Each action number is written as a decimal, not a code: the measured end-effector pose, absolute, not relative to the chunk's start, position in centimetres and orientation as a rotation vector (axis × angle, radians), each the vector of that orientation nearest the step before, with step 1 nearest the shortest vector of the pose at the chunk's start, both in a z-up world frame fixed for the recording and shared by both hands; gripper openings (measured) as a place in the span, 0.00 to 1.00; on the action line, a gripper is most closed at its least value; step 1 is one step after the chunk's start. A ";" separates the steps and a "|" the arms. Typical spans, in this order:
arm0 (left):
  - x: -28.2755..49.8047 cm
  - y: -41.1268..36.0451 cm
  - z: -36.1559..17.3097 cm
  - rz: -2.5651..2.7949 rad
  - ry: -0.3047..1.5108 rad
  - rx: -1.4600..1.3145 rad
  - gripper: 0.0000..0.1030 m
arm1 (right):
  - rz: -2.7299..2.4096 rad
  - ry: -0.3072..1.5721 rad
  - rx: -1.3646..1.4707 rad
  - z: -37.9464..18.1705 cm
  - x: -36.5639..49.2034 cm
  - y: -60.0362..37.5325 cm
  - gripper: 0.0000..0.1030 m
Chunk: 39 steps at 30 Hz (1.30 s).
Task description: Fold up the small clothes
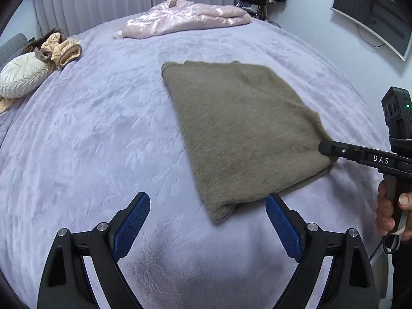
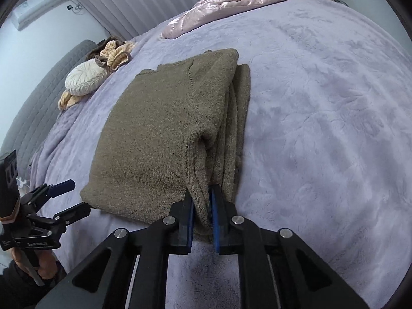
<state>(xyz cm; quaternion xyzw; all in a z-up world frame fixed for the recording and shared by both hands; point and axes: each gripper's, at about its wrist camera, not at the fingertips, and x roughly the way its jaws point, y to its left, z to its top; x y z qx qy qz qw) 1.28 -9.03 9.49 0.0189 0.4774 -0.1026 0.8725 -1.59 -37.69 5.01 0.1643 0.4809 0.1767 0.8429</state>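
Note:
A folded olive-brown knit sweater [image 1: 242, 131] lies on the lavender bed cover [image 1: 90, 134]; it also shows in the right wrist view [image 2: 159, 139]. My left gripper [image 1: 208, 200] is open and empty, just short of the sweater's near corner; it shows in the right wrist view [image 2: 74, 197] at the left. My right gripper [image 2: 202, 193] is shut on the sweater's near edge, pinching the folded layers. In the left wrist view the right gripper [image 1: 325, 148] reaches in from the right onto the sweater's right corner.
A folded pink satin jacket [image 1: 185, 16] lies at the far side of the bed. A white round cushion [image 1: 22, 74] and beige and brown clothes [image 1: 61, 47] sit at the left by a grey headboard [image 2: 38, 97]. A monitor [image 1: 373, 13] hangs on the right wall.

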 end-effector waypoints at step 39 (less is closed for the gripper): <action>11.2 -7.1 9.8 -0.170 1.041 -0.326 0.99 | 0.289 0.952 0.342 8.4 2.4 -40.4 0.77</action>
